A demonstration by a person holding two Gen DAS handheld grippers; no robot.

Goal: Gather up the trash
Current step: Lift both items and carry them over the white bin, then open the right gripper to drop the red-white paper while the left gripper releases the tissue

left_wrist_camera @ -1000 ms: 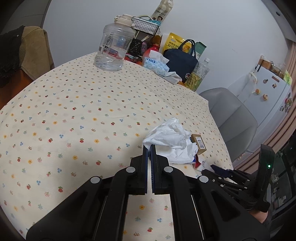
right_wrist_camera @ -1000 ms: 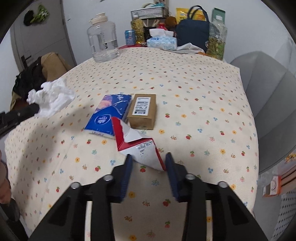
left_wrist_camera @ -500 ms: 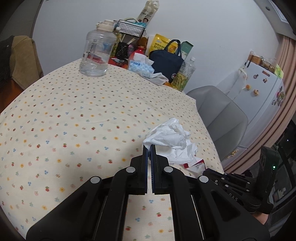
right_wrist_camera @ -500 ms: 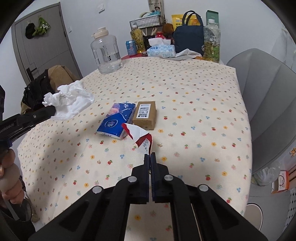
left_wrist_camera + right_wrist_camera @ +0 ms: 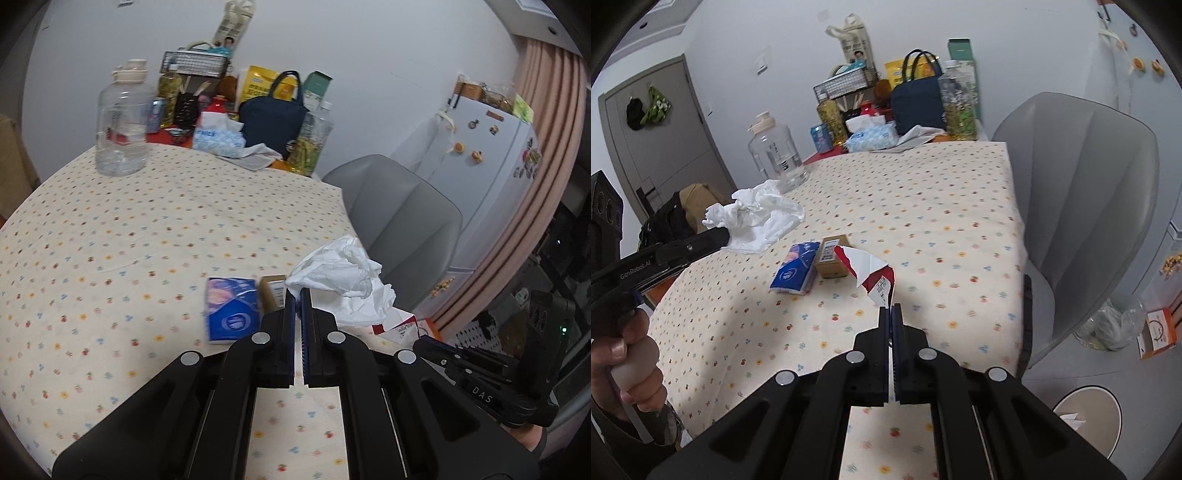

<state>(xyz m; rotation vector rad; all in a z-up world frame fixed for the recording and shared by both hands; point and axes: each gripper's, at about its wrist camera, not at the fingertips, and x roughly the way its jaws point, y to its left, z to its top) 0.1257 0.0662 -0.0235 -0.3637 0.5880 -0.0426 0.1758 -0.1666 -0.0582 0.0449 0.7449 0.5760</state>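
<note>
White lettering reading "GenRobot.AI" runs along the side of the left gripper [image 5: 716, 236] in the right wrist view, and "DAS" shows on the right gripper [image 5: 890, 312] body in the left wrist view. A tissue box [image 5: 218, 138] at the far end of the worktop [image 5: 110, 221] carries a blue word ending in "ick" (its first letters are too blurred to read).

The left gripper's fingers are pressed together on a crumpled white tissue [image 5: 343, 280], a loose, wrinkled wad held clear above the worktop's near edge. The right gripper's fingers are clamped on the lower tip of a torn red and white wrapper [image 5: 871, 271], which bears a small printed label, unreadable, and hangs lifted above the flowered cloth.

On the worktop beneath lie a blue tissue pack [image 5: 796, 267] and, touching its side, a brown cardboard box [image 5: 831, 258] with a white barcode label.
</note>
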